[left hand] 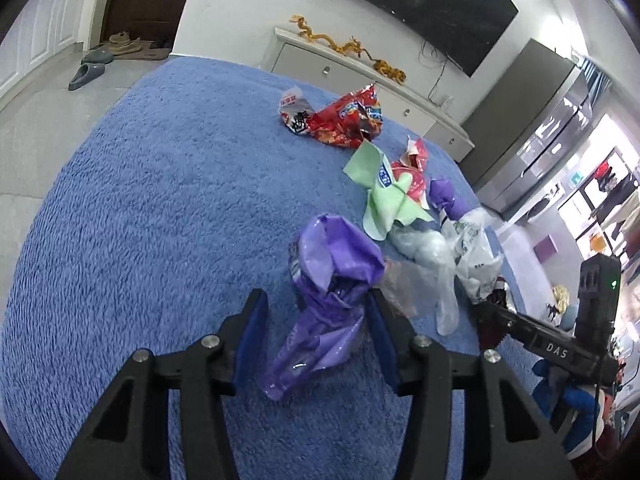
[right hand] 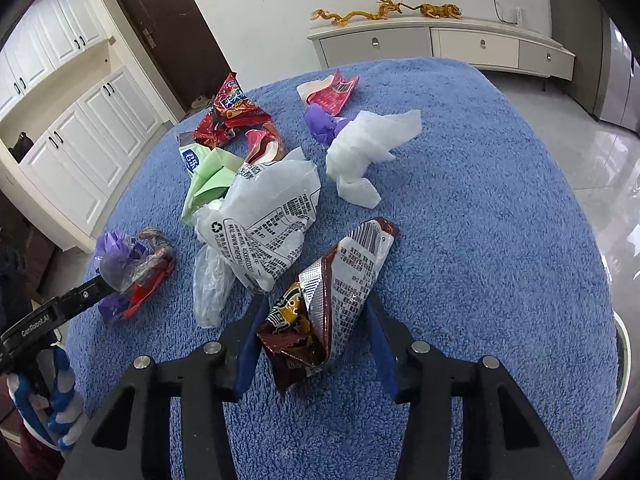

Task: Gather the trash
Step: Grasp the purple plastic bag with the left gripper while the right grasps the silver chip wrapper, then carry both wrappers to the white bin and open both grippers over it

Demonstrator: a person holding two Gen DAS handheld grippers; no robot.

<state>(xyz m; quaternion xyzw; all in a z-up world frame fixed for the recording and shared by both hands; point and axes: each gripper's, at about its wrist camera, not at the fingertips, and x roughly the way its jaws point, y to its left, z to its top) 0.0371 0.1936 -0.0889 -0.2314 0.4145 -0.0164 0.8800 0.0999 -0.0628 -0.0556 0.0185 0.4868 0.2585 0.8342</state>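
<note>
The left gripper (left hand: 316,312) is closed on a crumpled purple wrapper (left hand: 332,280); its right blue pad presses the wrapper's side, and the wrapper fills the gap in the lower middle of the left wrist view. The wrapper lies on the blue fluffy cover (left hand: 140,200). In the right wrist view the same gripper (right hand: 108,284) enters from the lower left edge with the purple bundle at its tip.

The right gripper (right hand: 316,312) holds a brown and silver snack wrapper (right hand: 340,280) between its blue pads, in the lower middle of that view. The wrapper stands tilted, with its barcode end pointing to the upper right.

Just above and left of it lies a white printed plastic bag (right hand: 268,216), touching a clear bag (right hand: 212,284) below it. A light green wrapper (right hand: 208,184) sits further to the upper left, partly under the white bag. A red snack bag (right hand: 236,120) is above it. A crumpled white tissue (right hand: 360,156) lies in the upper middle, beside a small purple scrap (right hand: 320,120) and a pink-red packet (right hand: 336,92).

At the top of the frame, a white cabinet (right hand: 440,46) carries golden dragon figures (right hand: 384,10).
</note>
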